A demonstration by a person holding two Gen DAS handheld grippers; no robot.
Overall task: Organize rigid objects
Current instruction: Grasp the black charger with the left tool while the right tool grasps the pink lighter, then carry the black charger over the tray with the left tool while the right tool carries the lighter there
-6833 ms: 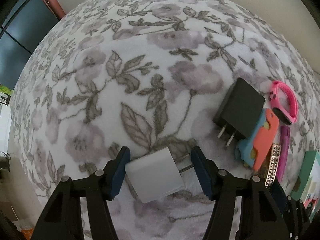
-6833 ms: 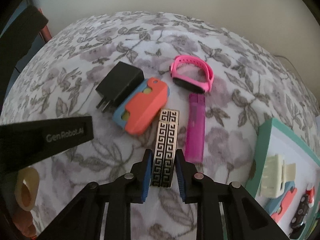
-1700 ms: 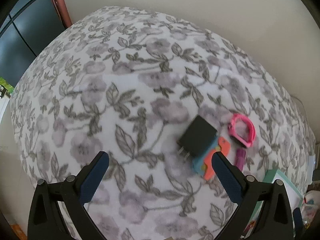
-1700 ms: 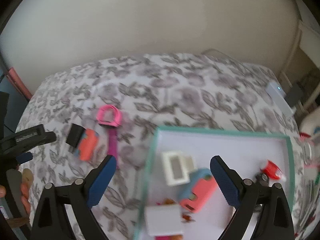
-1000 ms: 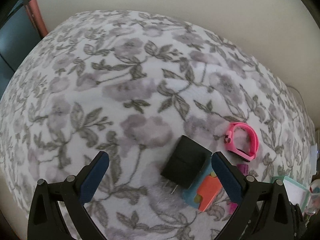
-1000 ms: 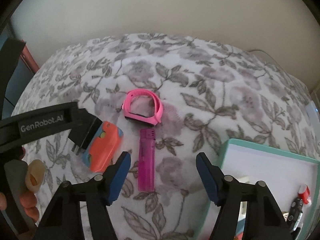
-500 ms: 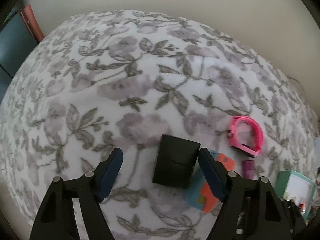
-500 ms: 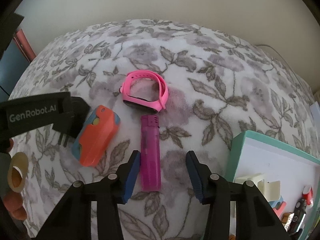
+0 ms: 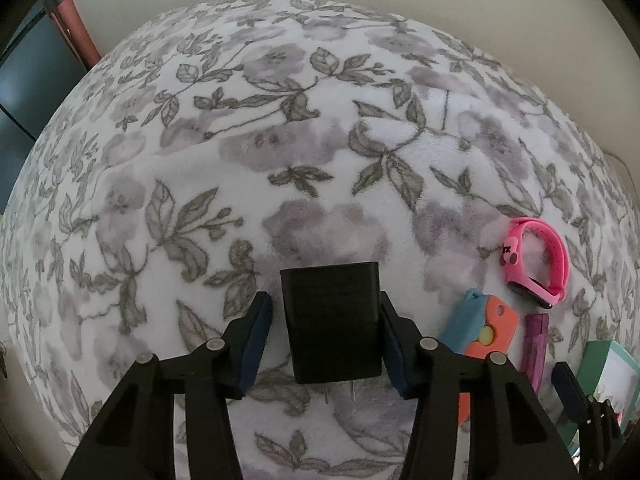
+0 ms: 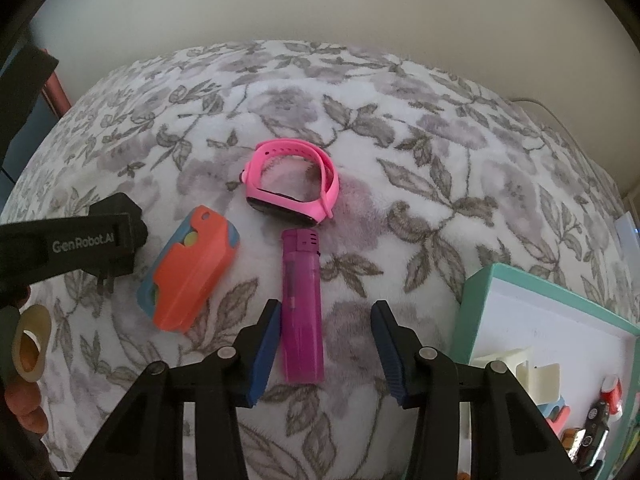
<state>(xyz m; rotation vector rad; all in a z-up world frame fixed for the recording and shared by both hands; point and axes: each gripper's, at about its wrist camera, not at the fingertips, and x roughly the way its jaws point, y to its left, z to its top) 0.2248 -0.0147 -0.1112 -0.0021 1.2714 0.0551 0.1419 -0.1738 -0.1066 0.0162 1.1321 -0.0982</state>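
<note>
Both grippers have dropped in close since a sec ago, and both sets of jaws are way narrower than before.

Left gripper (image 9: 326, 330): jaws closing round the black charger (image 9: 332, 320), which lies flat on the floral blanket (image 9: 280, 160) w/ prongs pointing back toward the camera. Right pad looks to be touching the charger's side; left pad is a sliver off, so no full clamp yet.

Right gripper (image 10: 324, 340): jaws closing too, purple lighter (image 10: 301, 308) between them, lying lengthwise. Left pad is just beside the lighter, maybe touching, can't tell; right pad is well clear w/ blanket showing in the gap. Not gripped.

Pink wristband (image 10: 294, 186) sits just beyond the lighter's cap end, on its side. Orange-and-blue case (image 10: 192, 274) lies to the left of the lighter, between it and the charger.

Right-wrist view also catches the left gripper's black body over the charger, plus the person's hand (image 10: 24, 400) at the left edge.

Teal tray (image 10: 480, 280) at lower right, on the blanket, already holding a cream clip (image 10: 532, 376) and several small bits near its corner, too small to name.
</note>
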